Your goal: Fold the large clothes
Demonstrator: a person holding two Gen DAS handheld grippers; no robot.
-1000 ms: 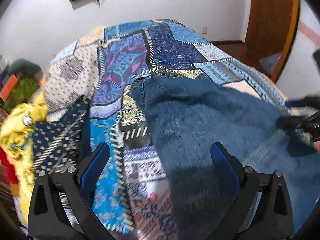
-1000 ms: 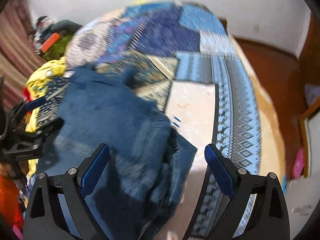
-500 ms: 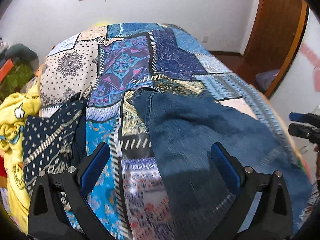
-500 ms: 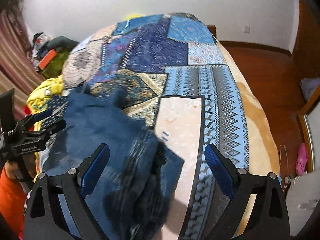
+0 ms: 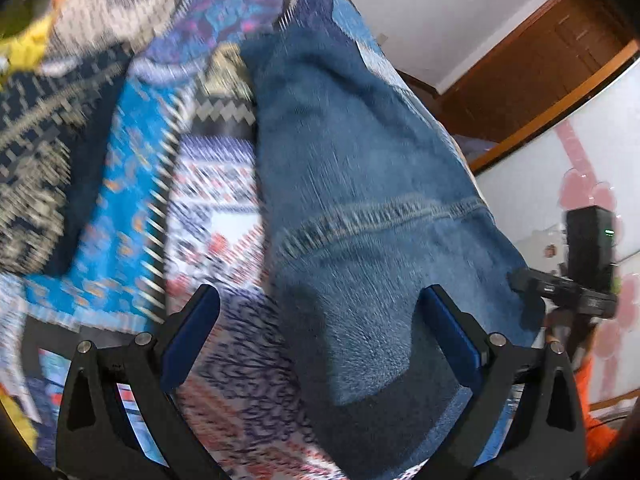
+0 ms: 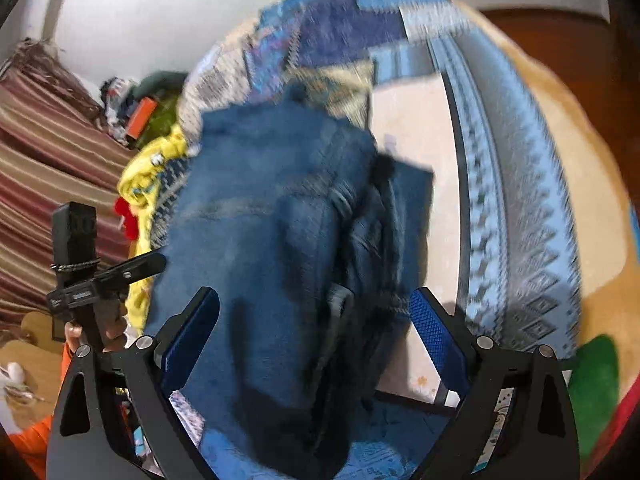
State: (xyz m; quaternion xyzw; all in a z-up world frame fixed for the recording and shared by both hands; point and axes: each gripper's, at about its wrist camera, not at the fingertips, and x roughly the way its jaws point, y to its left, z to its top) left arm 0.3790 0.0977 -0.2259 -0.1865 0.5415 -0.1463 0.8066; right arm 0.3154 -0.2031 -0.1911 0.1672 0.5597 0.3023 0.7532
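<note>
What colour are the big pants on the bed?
The pants are blue denim with lighter stitching, lying on the patchwork bedspread. They show best in the left wrist view.

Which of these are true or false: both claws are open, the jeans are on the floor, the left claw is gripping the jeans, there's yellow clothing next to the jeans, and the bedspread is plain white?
1. Both claws are open. True: the left claw and right claw each stand wide apart.
2. The jeans lie on the floor. False: they lie on the bedspread.
3. The left claw grips the jeans. False: it holds nothing.
4. Yellow clothing lies beside the jeans. True.
5. The bedspread is plain white. False: it is a colourful patchwork.
</note>
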